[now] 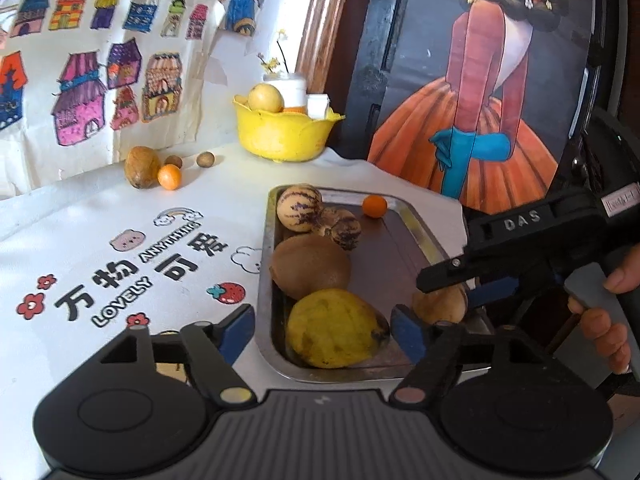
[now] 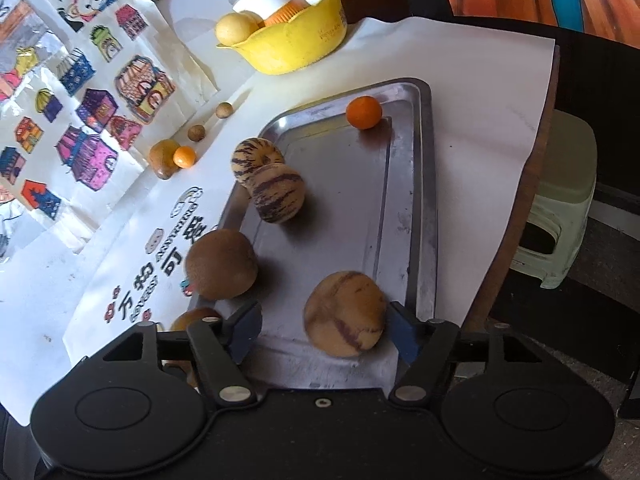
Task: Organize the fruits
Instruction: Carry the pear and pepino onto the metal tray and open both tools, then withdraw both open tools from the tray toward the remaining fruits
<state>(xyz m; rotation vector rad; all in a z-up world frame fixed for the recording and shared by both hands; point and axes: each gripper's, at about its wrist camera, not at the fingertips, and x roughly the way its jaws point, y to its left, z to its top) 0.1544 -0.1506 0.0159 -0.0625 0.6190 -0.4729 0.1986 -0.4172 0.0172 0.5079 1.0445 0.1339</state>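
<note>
A steel tray (image 1: 416,220) on the white printed cloth holds several fruits. My left gripper (image 1: 322,324) stands open around a yellow fruit (image 1: 332,332) at the tray's near end, with a gap at the left pad. In the right wrist view my right gripper (image 2: 324,316) is open around a tan striped fruit (image 2: 344,312) lying on the tray (image 2: 426,200); the right pad is close to it and the left pad stands apart. Also in the tray are two striped melons (image 2: 278,194), a brown fruit (image 2: 222,264) and a small orange (image 2: 363,112).
A yellow bowl (image 1: 280,132) with a pale fruit and white containers stands at the back. A brown fruit (image 1: 142,167), a small orange (image 1: 169,176) and two small brown balls lie on the cloth to the left. A plastic stool (image 2: 560,208) sits beyond the table's right edge.
</note>
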